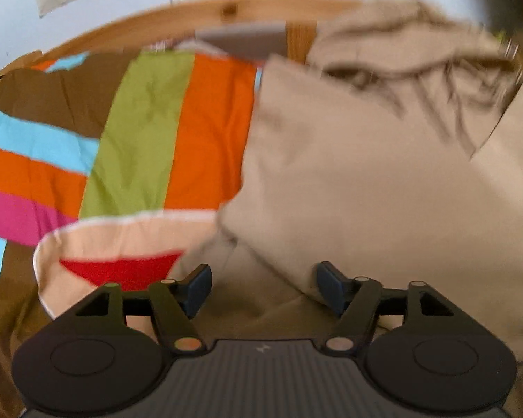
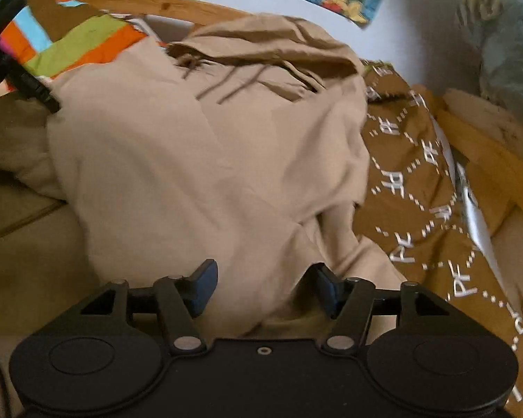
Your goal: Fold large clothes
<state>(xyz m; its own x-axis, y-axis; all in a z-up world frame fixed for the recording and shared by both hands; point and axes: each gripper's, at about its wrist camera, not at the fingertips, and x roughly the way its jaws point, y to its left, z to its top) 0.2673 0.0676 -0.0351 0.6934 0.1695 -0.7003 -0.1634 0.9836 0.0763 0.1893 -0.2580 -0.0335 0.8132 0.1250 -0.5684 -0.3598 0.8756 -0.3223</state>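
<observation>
In the left wrist view, the left gripper (image 1: 264,287) has its fingers spread wide, with nothing between them. The beige hoodie (image 1: 383,181) fills the right half of the frame, lying bunched on a bed; its hood and drawstrings sit at the far right. A fold of it reaches down just ahead of the fingers. To the left lies a striped bedspread (image 1: 150,132) in orange, green, blue and pink, and a peach cloth with a red patch (image 1: 122,244) sits near left. A wooden bed frame (image 1: 226,8) curves along the far side.

In the right wrist view, the right gripper (image 2: 265,287) also stands wide and empty. The hoodie spreads across the middle, near hem just ahead of the fingers. A brown patterned blanket (image 2: 418,188) lies to its right.
</observation>
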